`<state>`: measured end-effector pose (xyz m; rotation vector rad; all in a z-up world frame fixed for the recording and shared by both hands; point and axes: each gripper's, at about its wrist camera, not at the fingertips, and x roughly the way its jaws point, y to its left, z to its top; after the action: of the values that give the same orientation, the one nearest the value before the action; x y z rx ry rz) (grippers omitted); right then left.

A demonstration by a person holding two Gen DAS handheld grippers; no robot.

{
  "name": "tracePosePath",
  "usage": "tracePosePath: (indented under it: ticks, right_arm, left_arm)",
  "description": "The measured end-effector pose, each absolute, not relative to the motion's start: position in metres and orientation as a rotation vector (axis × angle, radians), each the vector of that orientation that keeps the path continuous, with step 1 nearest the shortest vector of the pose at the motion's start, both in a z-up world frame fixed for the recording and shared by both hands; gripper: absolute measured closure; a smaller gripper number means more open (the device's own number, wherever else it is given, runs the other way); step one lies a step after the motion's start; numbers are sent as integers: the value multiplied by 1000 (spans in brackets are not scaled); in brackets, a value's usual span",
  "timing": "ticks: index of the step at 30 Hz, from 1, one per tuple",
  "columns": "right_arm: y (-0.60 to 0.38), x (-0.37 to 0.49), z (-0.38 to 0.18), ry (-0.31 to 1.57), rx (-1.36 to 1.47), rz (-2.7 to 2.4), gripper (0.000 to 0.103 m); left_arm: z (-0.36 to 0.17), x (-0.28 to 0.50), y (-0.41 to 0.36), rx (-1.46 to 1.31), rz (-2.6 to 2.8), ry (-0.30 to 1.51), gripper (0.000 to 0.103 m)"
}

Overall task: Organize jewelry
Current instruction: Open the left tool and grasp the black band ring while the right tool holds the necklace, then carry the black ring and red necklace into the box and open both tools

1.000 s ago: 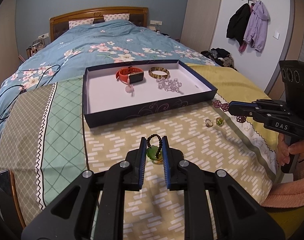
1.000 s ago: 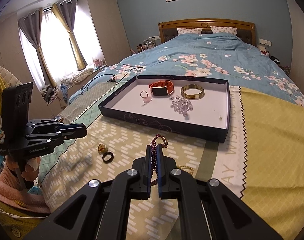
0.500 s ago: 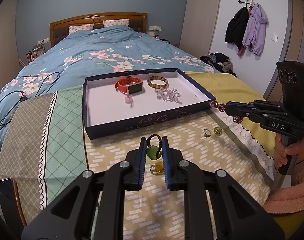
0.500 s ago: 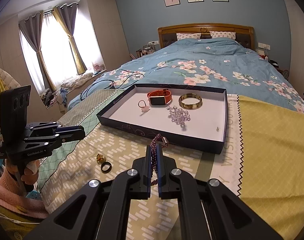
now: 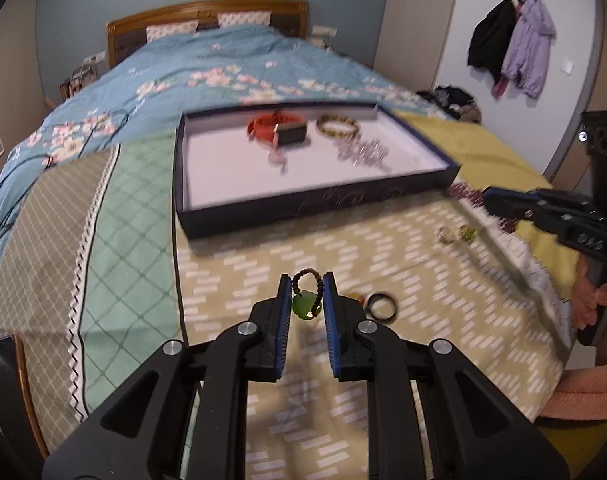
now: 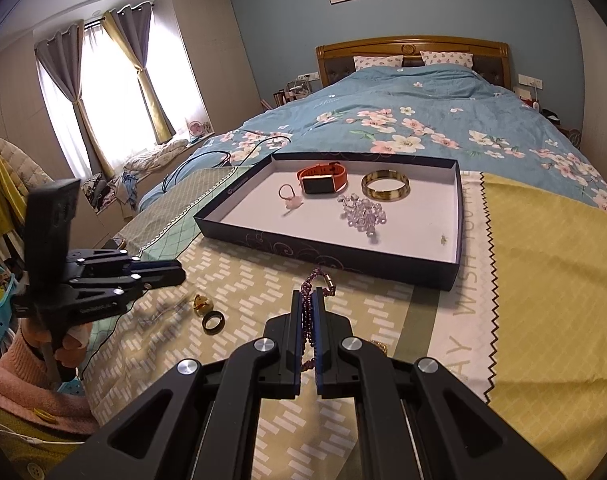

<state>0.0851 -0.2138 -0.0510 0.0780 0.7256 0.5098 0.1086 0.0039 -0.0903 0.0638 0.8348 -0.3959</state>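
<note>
A dark blue tray (image 5: pixel 287 210) (image 6: pixel 323 246) lies on the bed cloth and holds an orange watch (image 6: pixel 323 178), a gold bangle (image 6: pixel 385 185), a clear bead bracelet (image 6: pixel 363 212) and a pink ring (image 6: pixel 289 196). My left gripper (image 5: pixel 307 292) is shut on a dark bead bracelet with a green pendant (image 5: pixel 305 304), held above the cloth in front of the tray. My right gripper (image 6: pixel 307 304) is shut on a purple bead bracelet (image 6: pixel 317 284), near the tray's front wall; it also shows in the left wrist view (image 5: pixel 499 204).
A black ring (image 5: pixel 381 306) (image 6: pixel 213 322) and a gold ring (image 6: pixel 201 304) lie on the patterned cloth. Two small rings (image 5: pixel 457 234) lie near the right gripper. A black cable (image 6: pixel 207 160) lies on the blue quilt beyond the tray.
My left gripper has lifted the green-pendant bracelet off the cloth and moved left, uncovering the black ring. My right gripper has risen slightly with the purple bracelet.
</note>
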Motion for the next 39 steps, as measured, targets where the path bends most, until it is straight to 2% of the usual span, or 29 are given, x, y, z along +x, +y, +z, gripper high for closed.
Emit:
tracePosePath:
  ticks: [2, 10, 14, 29, 39]
  right_arm:
    - [-213, 85, -53, 732, 78, 512, 100]
    - [-215, 87, -57, 742, 91, 511, 99]
    - [-212, 89, -59, 746, 92, 517, 100]
    - [-215, 93, -59, 741, 91, 515, 99]
    - [-214, 107, -41, 690, 56, 521, 100]
  left_arm:
    - [-97, 109, 4, 67, -397, 860, 83]
    - [-96, 86, -4, 68, -550, 870, 81]
    - [-104, 82, -25, 117, -583, 886, 76]
    - [-107, 102, -48, 159, -517, 890, 81]
    - [-64, 109, -39, 113, -539, 765, 81]
